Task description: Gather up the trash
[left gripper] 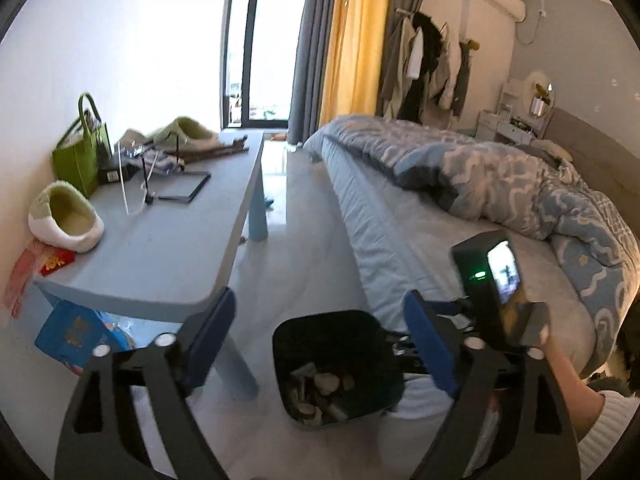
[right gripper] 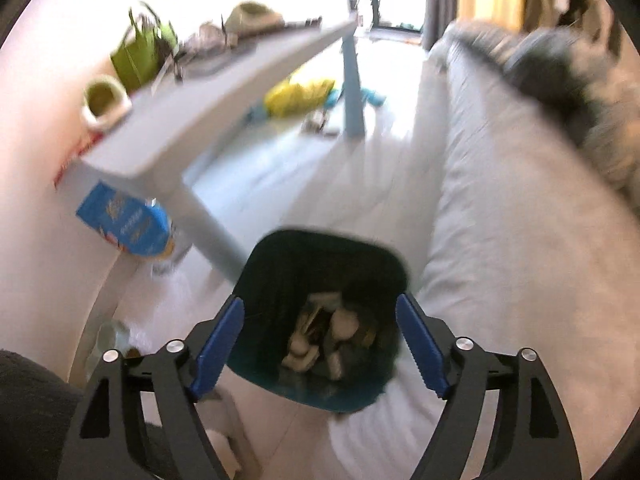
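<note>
A dark trash bin (left gripper: pixel 340 332) stands on the floor between the blue table and the bed, with scraps of trash (left gripper: pixel 320 388) in its bottom. My left gripper (left gripper: pixel 320 336) is open and empty above and in front of the bin. My right gripper (right gripper: pixel 320 340) is open and empty, right over the bin (right gripper: pixel 276 276), with the trash (right gripper: pixel 328 336) between its blue fingers. The right gripper's body and camera (left gripper: pixel 492 284) show at the bin's right in the left wrist view, held by a hand. The right wrist view is blurred.
A blue table (left gripper: pixel 168 248) carries a green bag (left gripper: pixel 80 152), slippers (left gripper: pixel 66 216) and a tablet stand. A blue packet (right gripper: pixel 124 228) and a yellow bag (right gripper: pixel 296 94) lie under it. A bed (left gripper: pixel 480 208) with a quilt fills the right.
</note>
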Demonstrator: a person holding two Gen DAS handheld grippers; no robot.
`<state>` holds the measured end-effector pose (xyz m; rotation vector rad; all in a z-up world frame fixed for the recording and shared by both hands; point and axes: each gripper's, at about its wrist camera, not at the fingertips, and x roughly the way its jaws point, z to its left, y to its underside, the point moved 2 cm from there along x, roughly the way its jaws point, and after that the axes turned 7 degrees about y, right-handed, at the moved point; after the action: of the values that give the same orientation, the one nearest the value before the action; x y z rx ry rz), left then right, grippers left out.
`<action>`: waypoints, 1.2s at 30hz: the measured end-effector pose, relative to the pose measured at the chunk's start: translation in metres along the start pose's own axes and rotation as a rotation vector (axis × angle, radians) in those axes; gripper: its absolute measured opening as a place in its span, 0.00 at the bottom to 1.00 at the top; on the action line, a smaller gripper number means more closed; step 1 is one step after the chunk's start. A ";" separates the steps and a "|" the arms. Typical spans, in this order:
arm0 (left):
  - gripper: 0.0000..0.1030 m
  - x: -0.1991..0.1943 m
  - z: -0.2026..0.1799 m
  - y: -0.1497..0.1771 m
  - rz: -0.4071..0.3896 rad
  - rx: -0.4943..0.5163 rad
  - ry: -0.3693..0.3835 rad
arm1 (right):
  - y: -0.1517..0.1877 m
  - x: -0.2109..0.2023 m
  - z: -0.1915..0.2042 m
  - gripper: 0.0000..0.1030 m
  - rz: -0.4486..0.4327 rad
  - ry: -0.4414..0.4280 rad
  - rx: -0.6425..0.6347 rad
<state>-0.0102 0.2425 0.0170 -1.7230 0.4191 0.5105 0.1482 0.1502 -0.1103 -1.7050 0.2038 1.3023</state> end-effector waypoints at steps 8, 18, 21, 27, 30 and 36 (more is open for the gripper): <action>0.96 -0.031 -0.040 0.000 -0.069 0.031 0.025 | 0.024 -0.122 -0.042 0.96 -0.285 0.116 0.058; 0.97 -0.047 -0.065 0.015 -0.120 0.063 -0.035 | 0.099 -0.247 -0.113 0.97 -0.526 0.267 0.216; 0.97 -0.050 -0.072 0.025 -0.135 0.084 -0.043 | 0.125 -0.276 -0.125 0.97 -0.561 0.307 0.221; 0.97 -0.048 -0.086 0.048 -0.120 0.100 -0.058 | 0.180 -0.316 -0.153 0.97 -0.586 0.387 0.234; 0.97 -0.050 -0.090 0.057 -0.121 0.105 -0.074 | 0.203 -0.324 -0.176 0.97 -0.587 0.390 0.331; 0.97 -0.054 -0.092 0.065 -0.140 0.103 -0.090 | 0.228 -0.318 -0.190 0.97 -0.563 0.379 0.355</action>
<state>-0.0800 0.1395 0.0088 -1.6103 0.2542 0.4557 -0.0005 -0.2384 0.0171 -1.5331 0.1467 0.4928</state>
